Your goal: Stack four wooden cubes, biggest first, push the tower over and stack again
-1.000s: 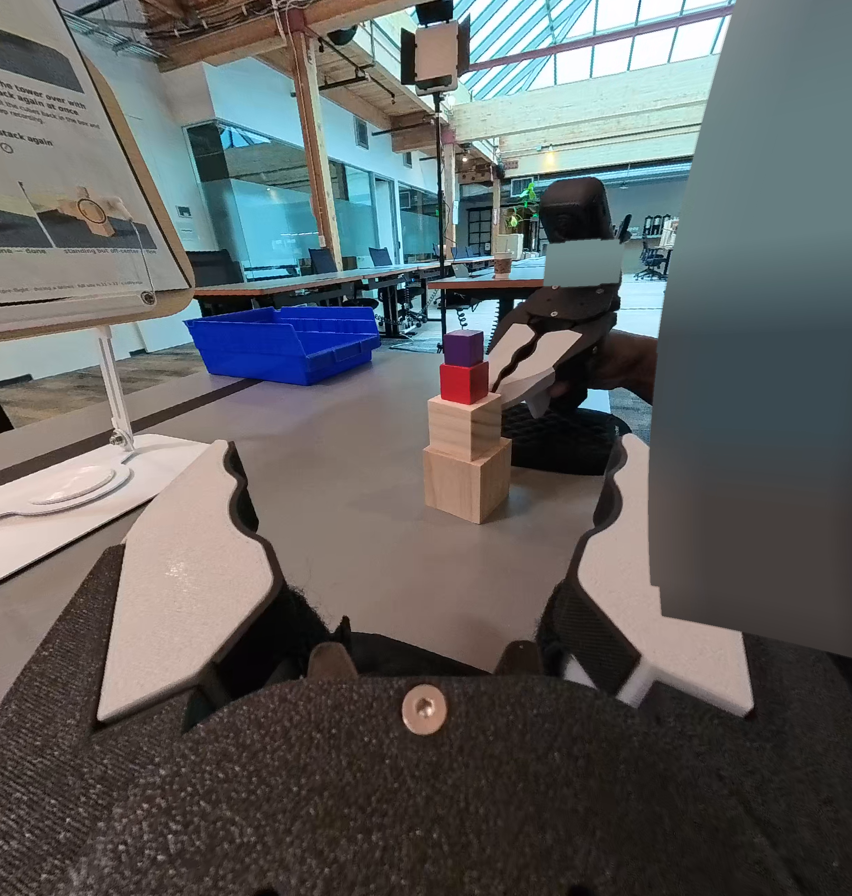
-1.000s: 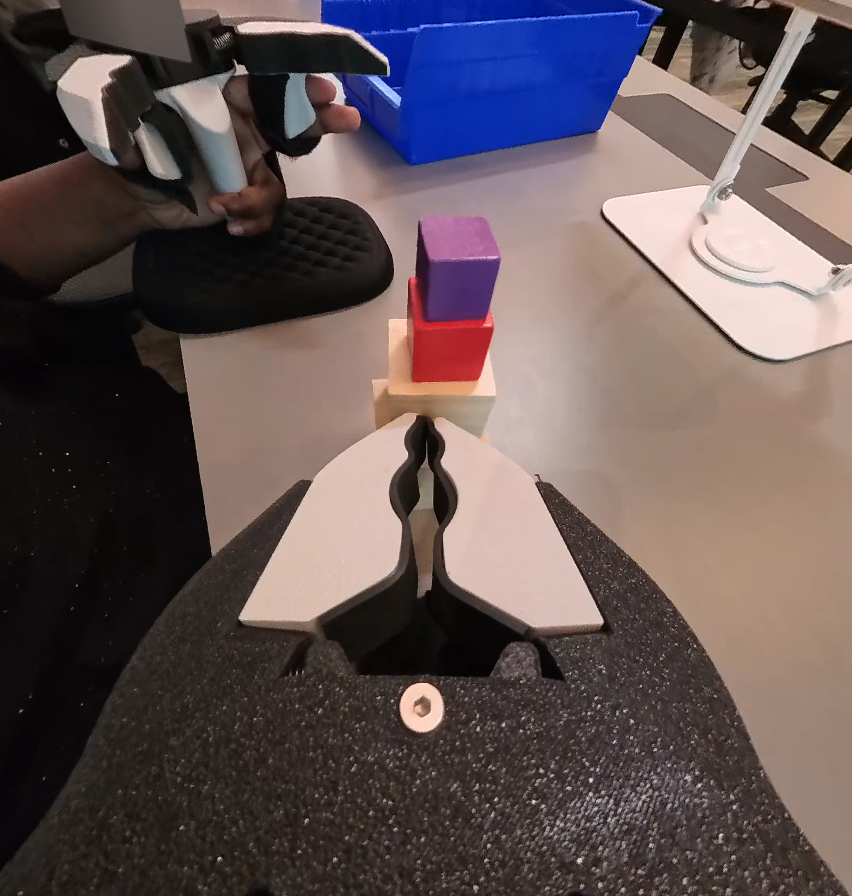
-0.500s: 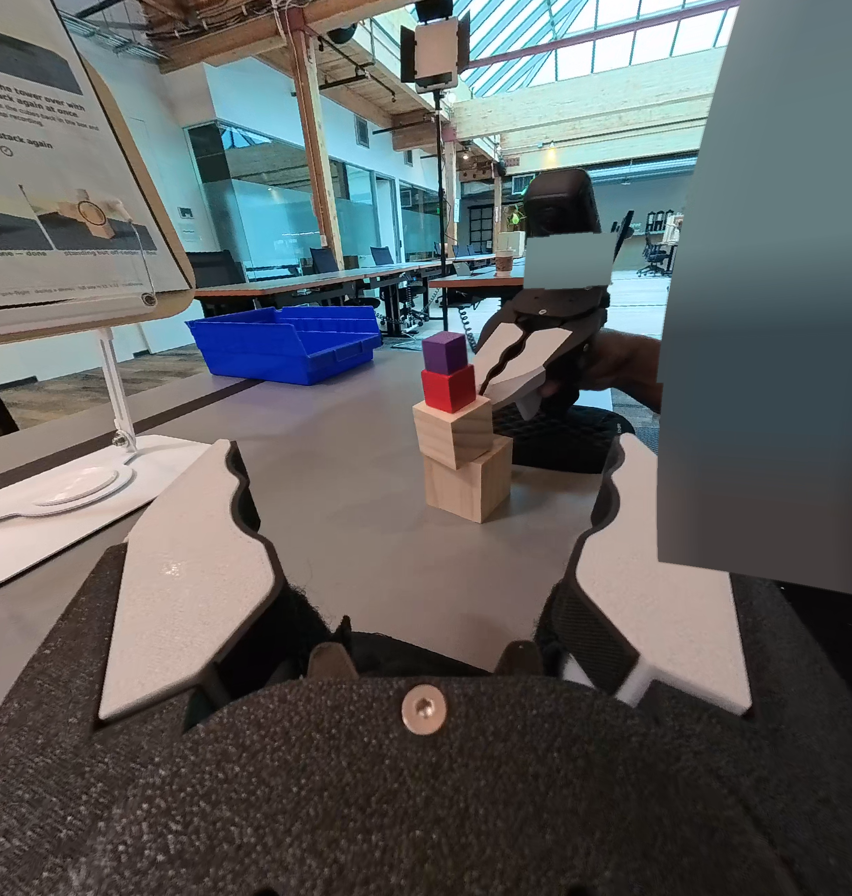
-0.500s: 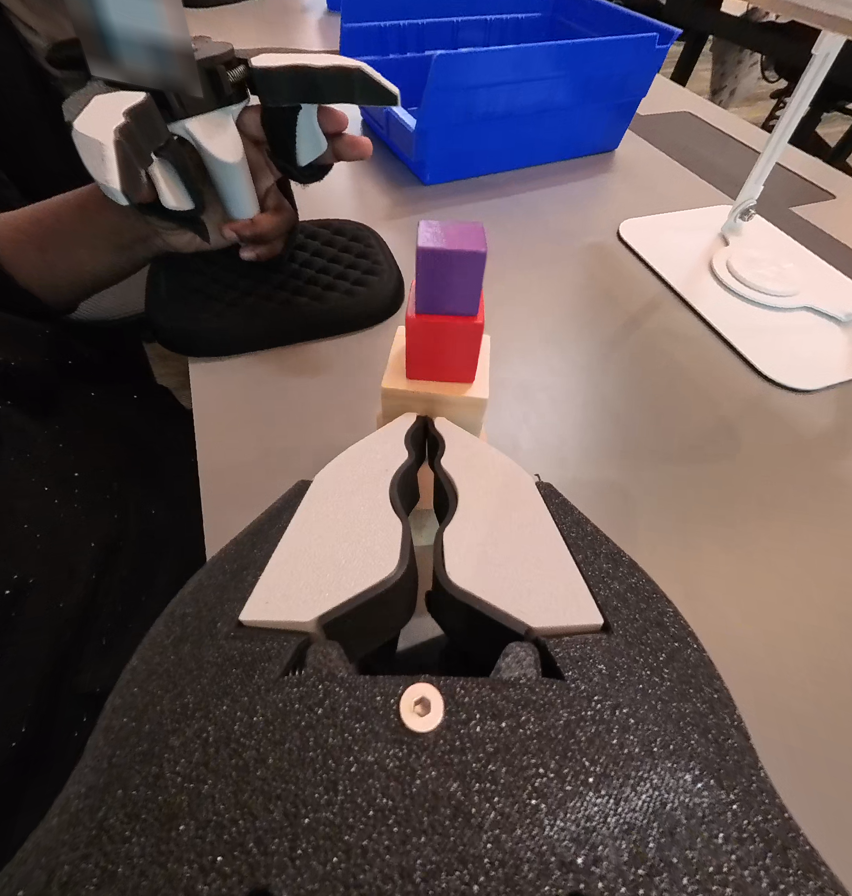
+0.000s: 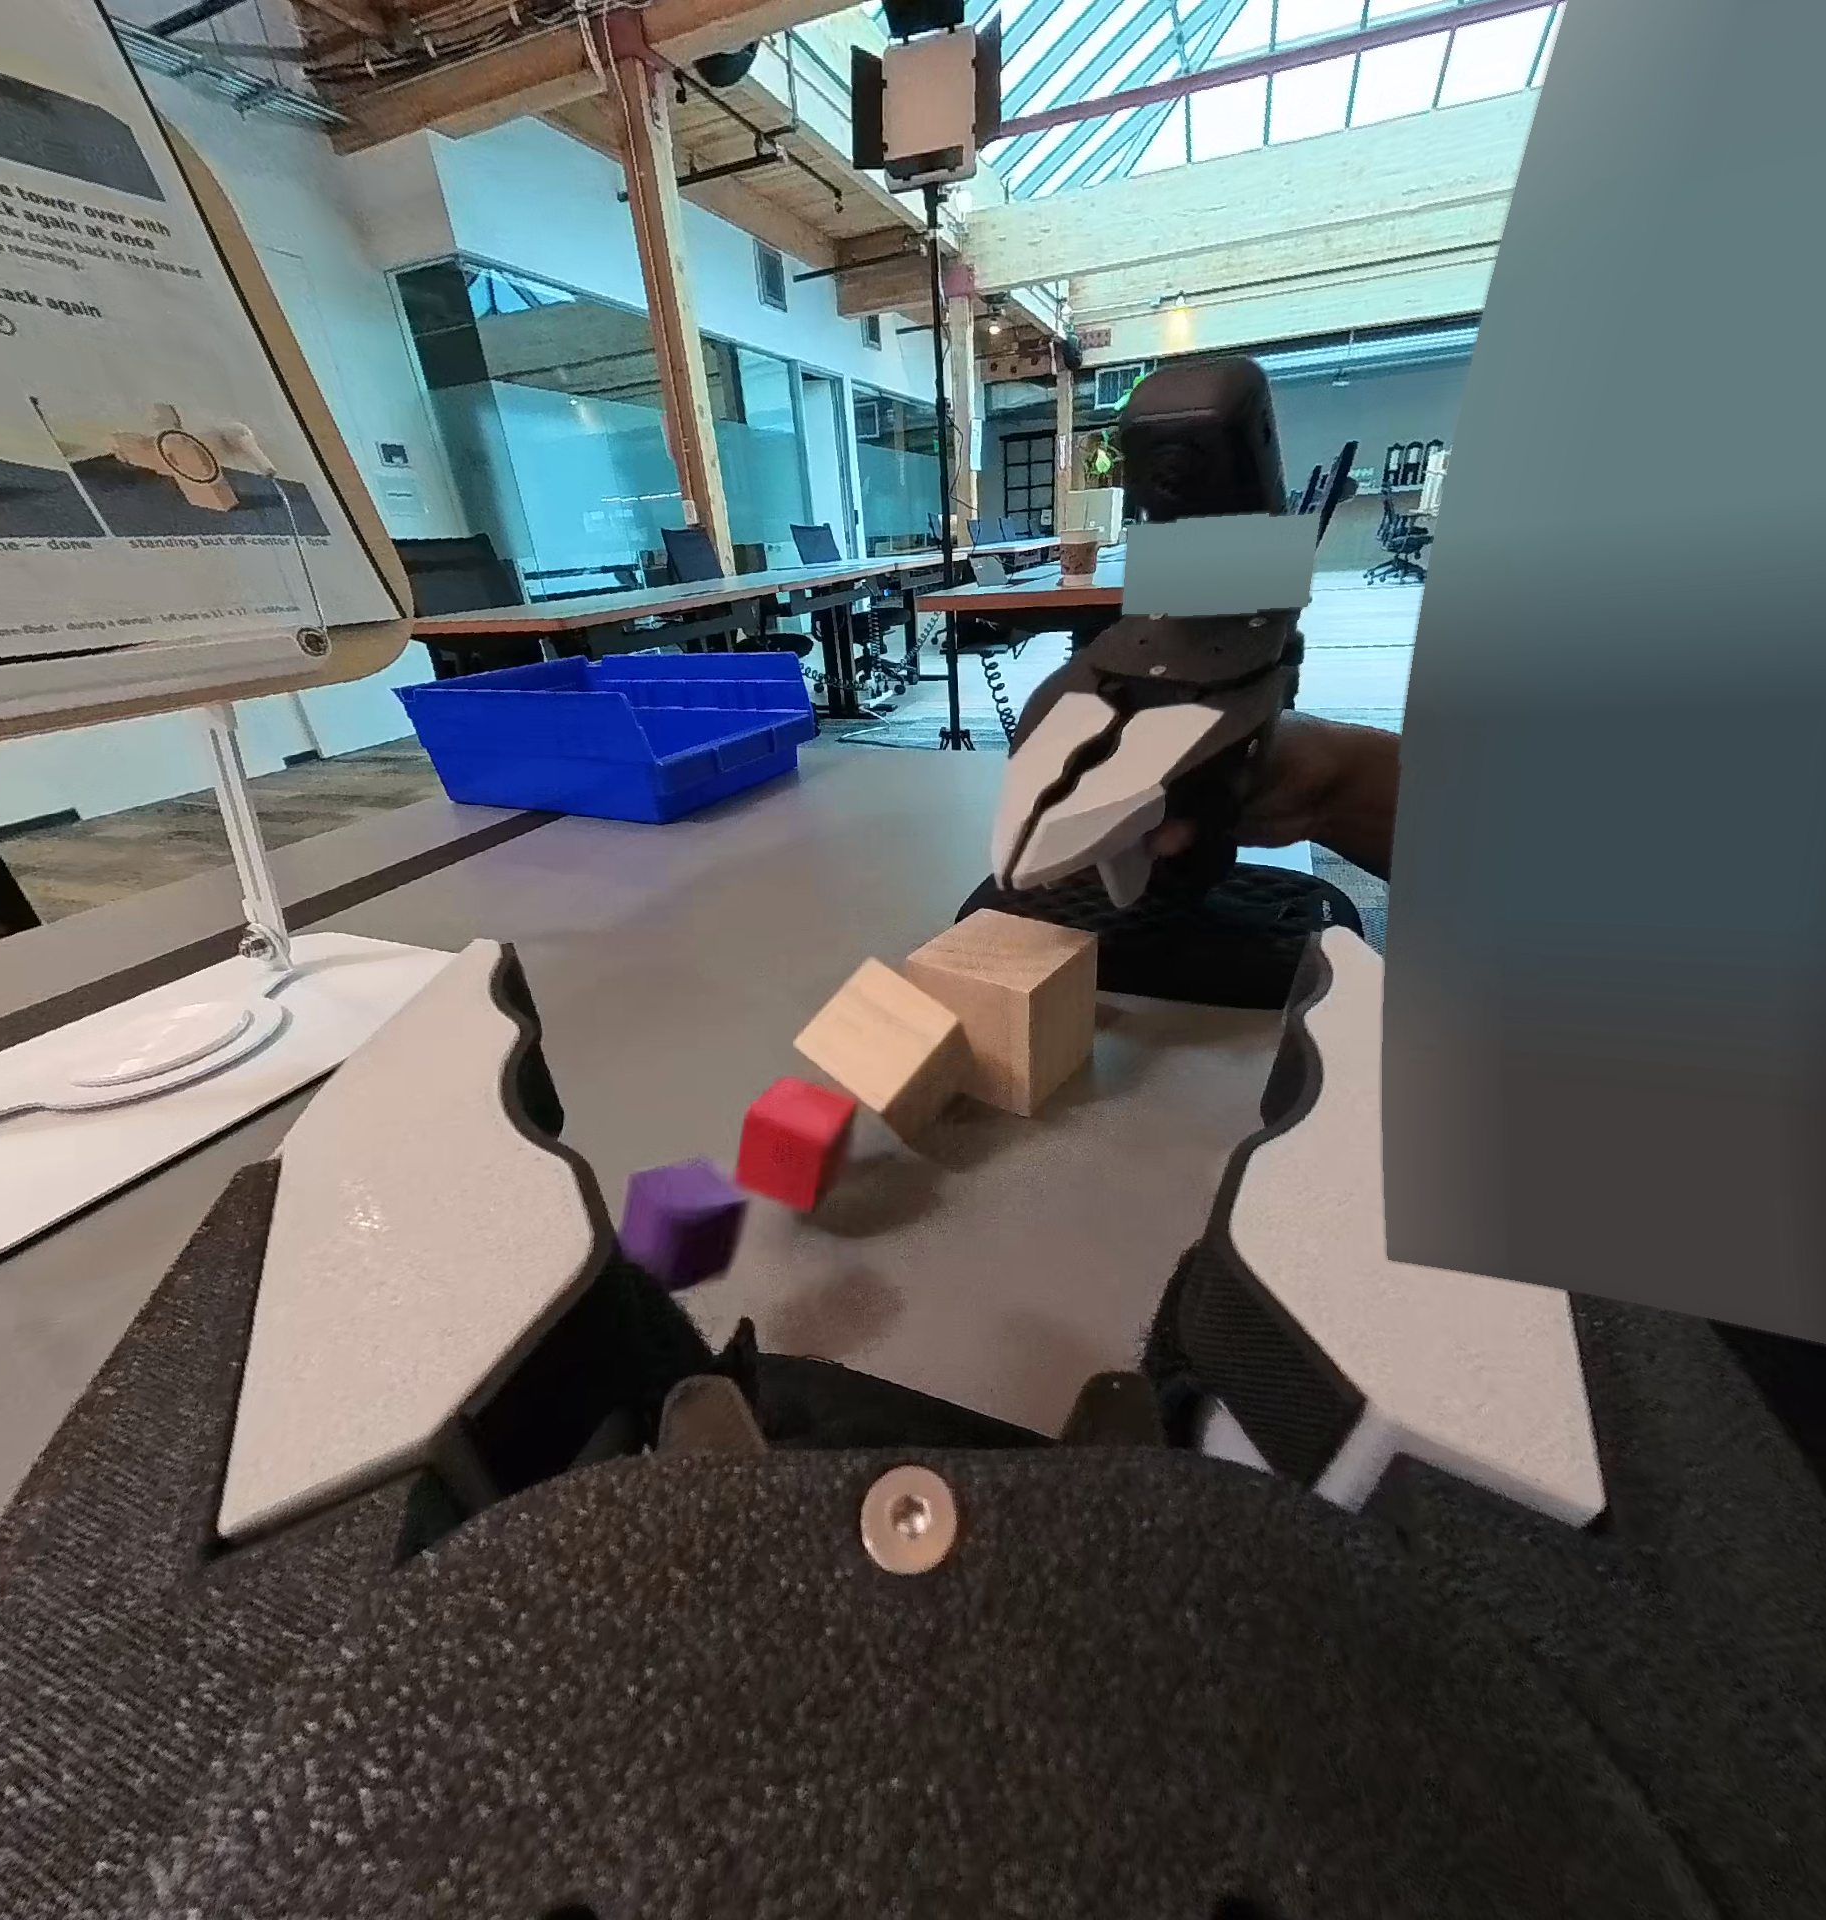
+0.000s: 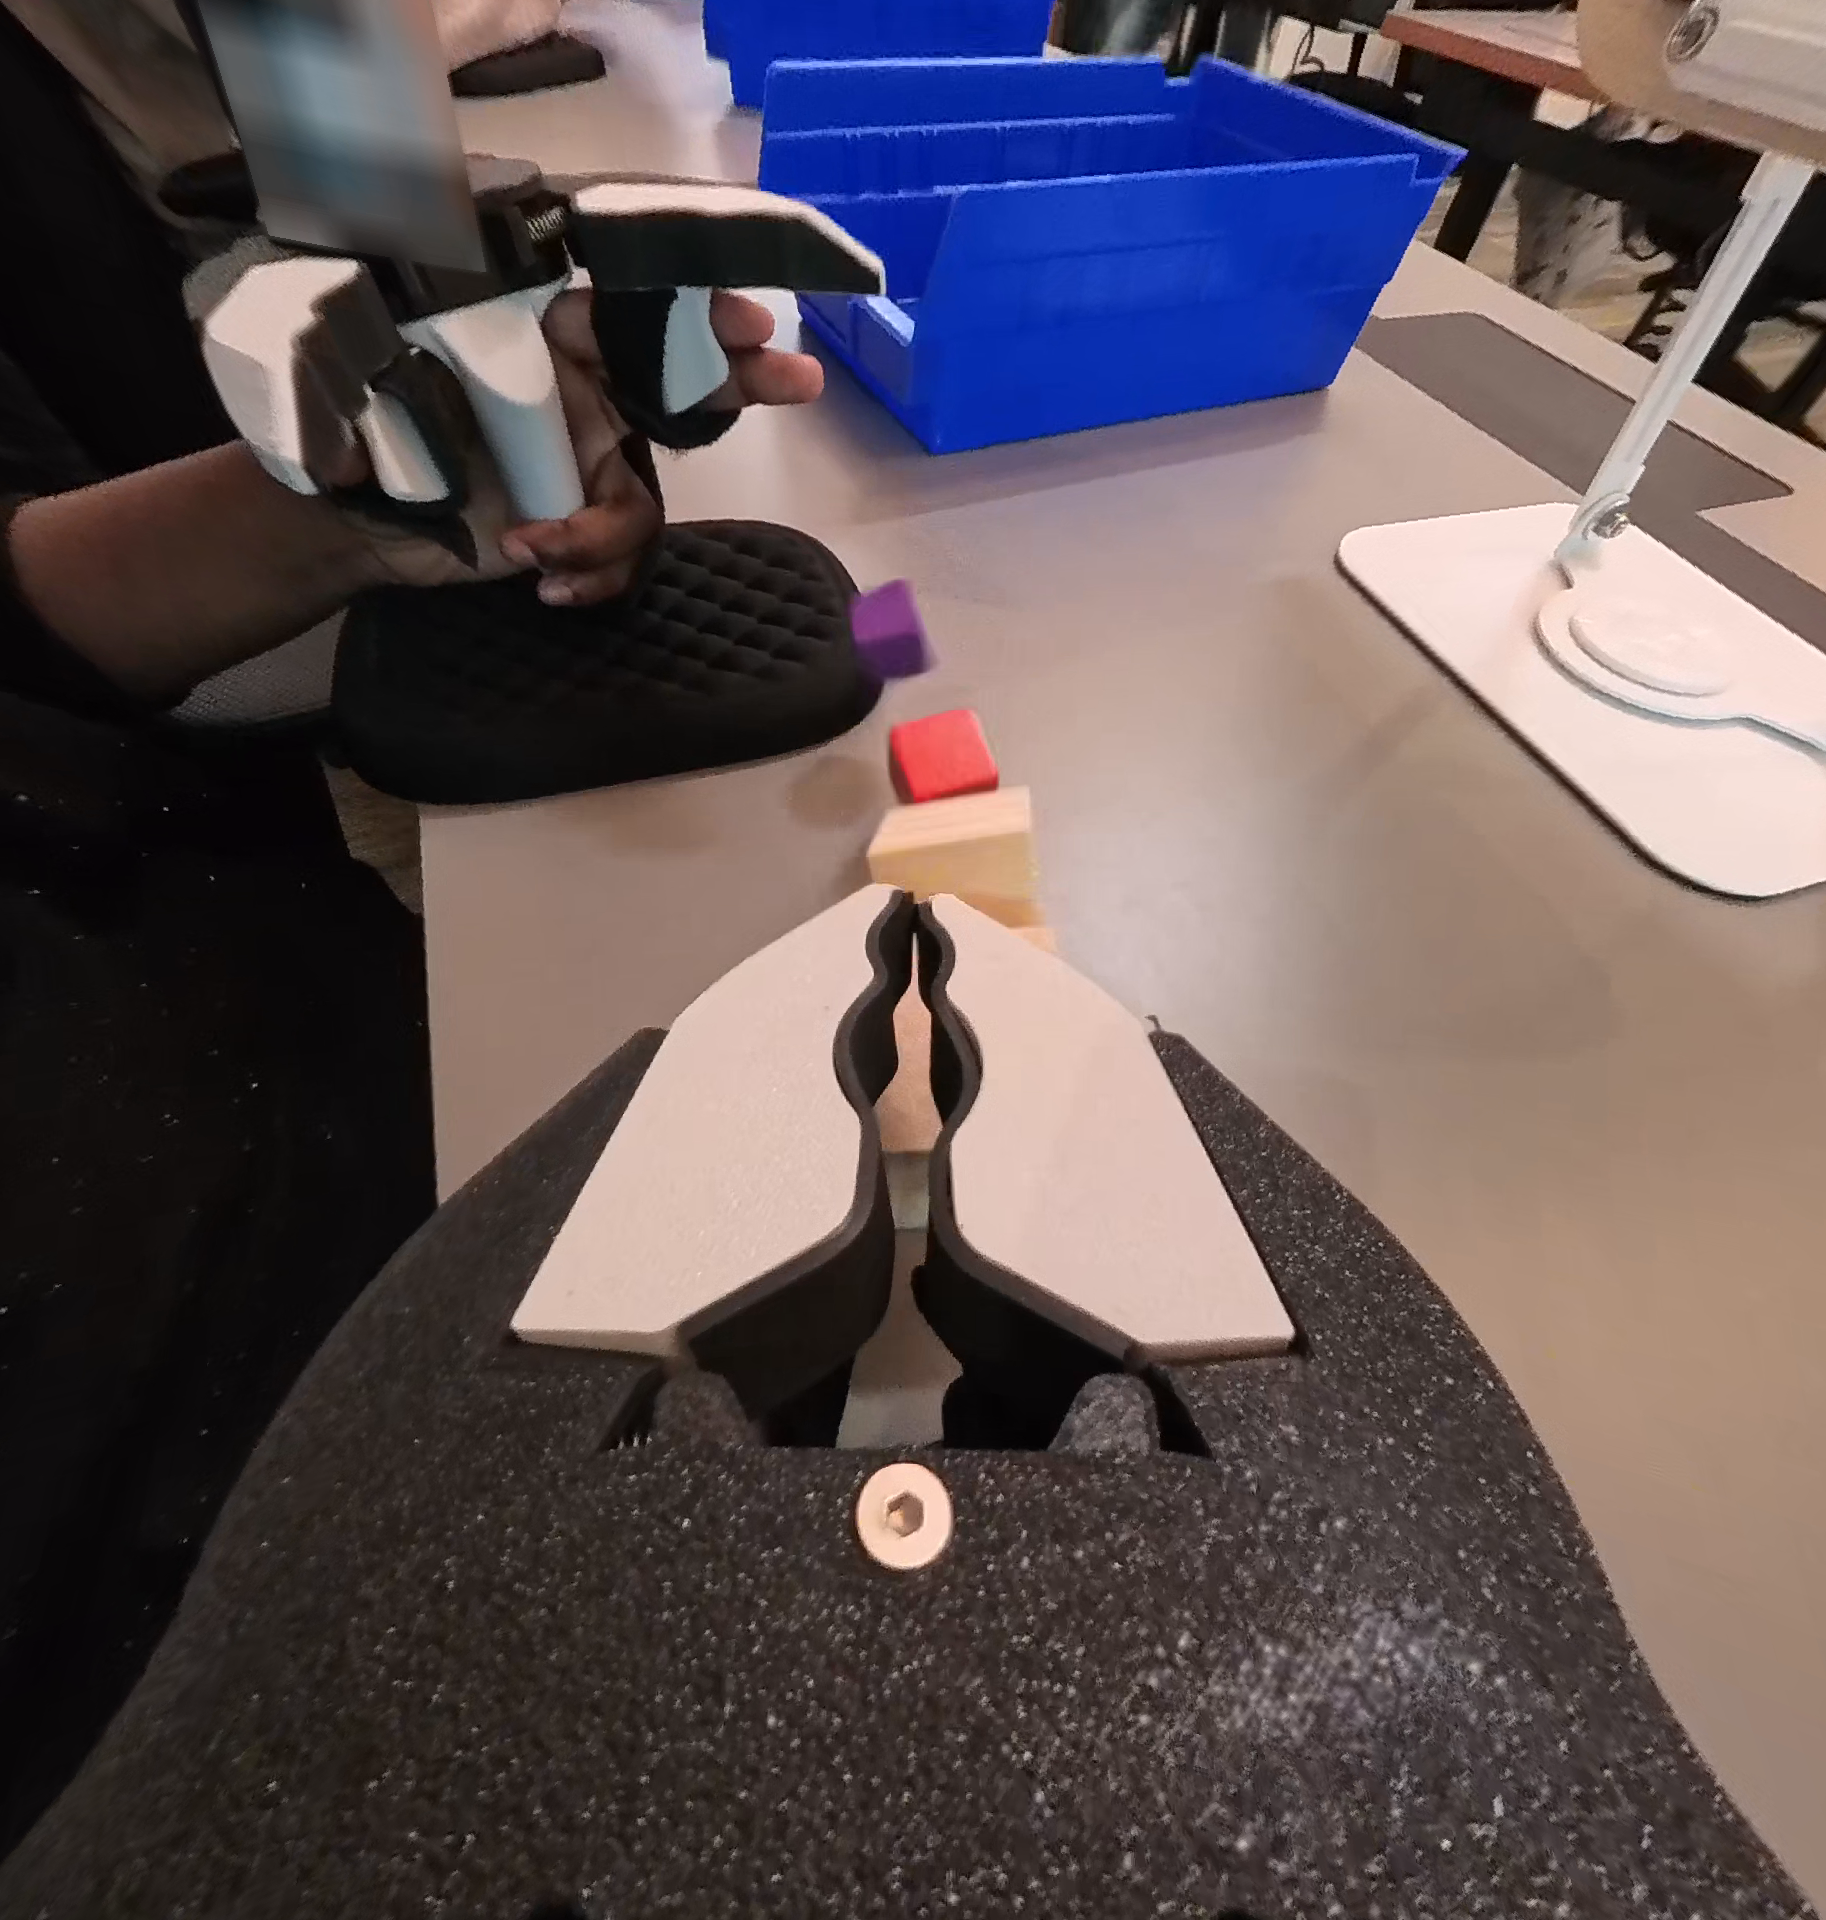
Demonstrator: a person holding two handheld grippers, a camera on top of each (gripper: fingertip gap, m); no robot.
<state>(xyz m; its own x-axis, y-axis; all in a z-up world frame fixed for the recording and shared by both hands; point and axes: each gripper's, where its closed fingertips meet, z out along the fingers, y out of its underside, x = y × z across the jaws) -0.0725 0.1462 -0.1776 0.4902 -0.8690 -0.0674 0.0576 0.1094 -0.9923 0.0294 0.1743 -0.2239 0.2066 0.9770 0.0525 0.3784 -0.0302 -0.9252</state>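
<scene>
Wooden and painted cubes that stood as a four-high tower a moment ago are now tumbling across the grey table (image 5: 743, 935). One large pale wood cube (image 5: 1008, 1003) still sits flat where the tower's base was. One smaller pale wood cube (image 5: 883, 1044) has tipped onto an edge and leans against it. One red cube (image 5: 793, 1141) and one purple cube (image 5: 680, 1221) are blurred and appear caught mid-fall, strung out in a line toward the left gripper (image 5: 909, 1049). That makes four cubes: two wood, one red, one purple. The right gripper (image 6: 914, 914) has its jaws pressed together on nothing, its tips just above and behind the large wood cube; a moment ago those tips were level with the tower's upper cubes, so it seems to have pushed them over. The left gripper is held wide apart and empty, low over the table, with the purple cube just beside its left finger (image 5: 410, 1226) but not gripped. Also on the table: one blue bin (image 5: 618, 743), one black padded rest (image 6: 587, 655), and one white stand (image 6: 1615, 665) carrying a printed sheet.
</scene>
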